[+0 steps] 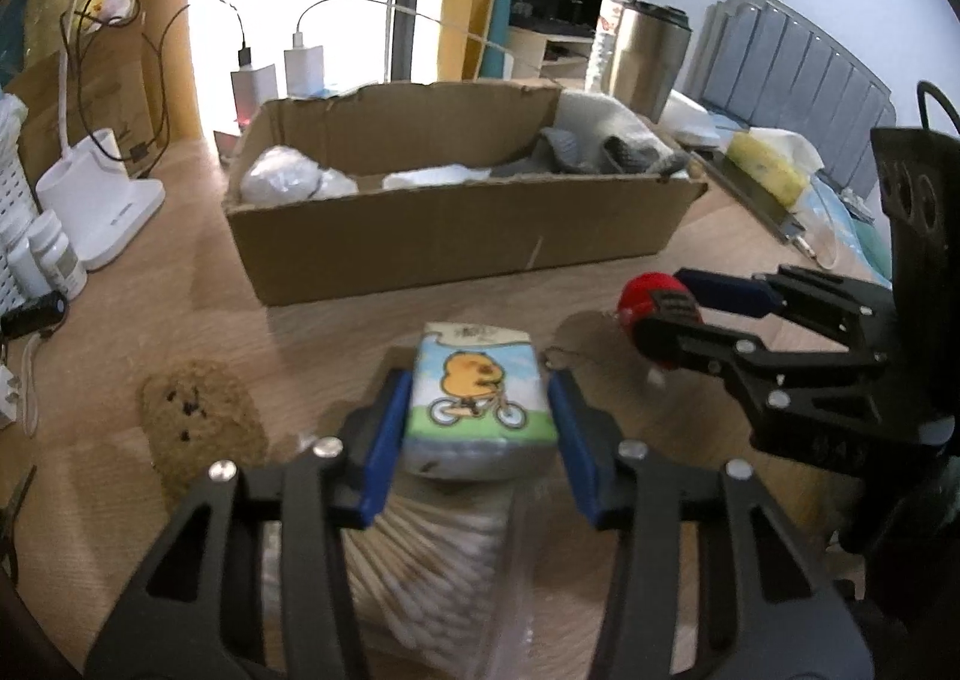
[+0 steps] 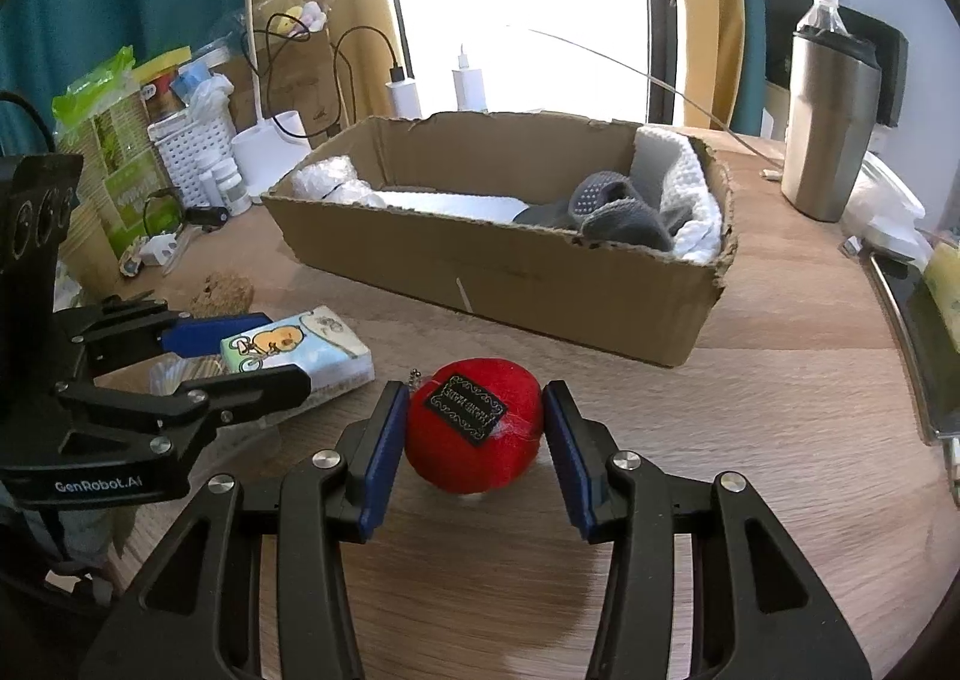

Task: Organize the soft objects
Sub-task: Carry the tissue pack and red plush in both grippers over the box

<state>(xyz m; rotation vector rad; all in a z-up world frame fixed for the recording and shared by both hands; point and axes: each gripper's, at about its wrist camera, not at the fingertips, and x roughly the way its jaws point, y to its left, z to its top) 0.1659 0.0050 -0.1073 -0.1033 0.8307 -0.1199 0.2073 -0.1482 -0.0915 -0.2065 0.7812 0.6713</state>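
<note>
Blue pads of the left gripper [image 1: 480, 410] stand on either side of a tissue pack [image 1: 477, 398], which lies flat between the fingers on top of a clear box of cotton swabs [image 1: 420, 560]. The left pad touches the pack's side; a narrow gap shows at the right pad, so a firm pinch cannot be confirmed. No earlier view is available for comparison. The pack's long axis runs away from the gripper, toward the cardboard box [image 1: 456, 236], with its printed face up.

Right gripper [image 2: 474, 428] pinches a red felt ball [image 2: 474, 434], one pad pressed on each side, the ball resting just above or on the wooden table [image 2: 750, 470]; which one cannot be told. The ball's black label faces up and a short metal chain trails from its top toward the cardboard box.

Both items sit in front of the cardboard box, the ball to the right of the pack. A brown plush bear [image 1: 198, 422] lies on the table, left of the pack, also in front of the cardboard box.
</note>
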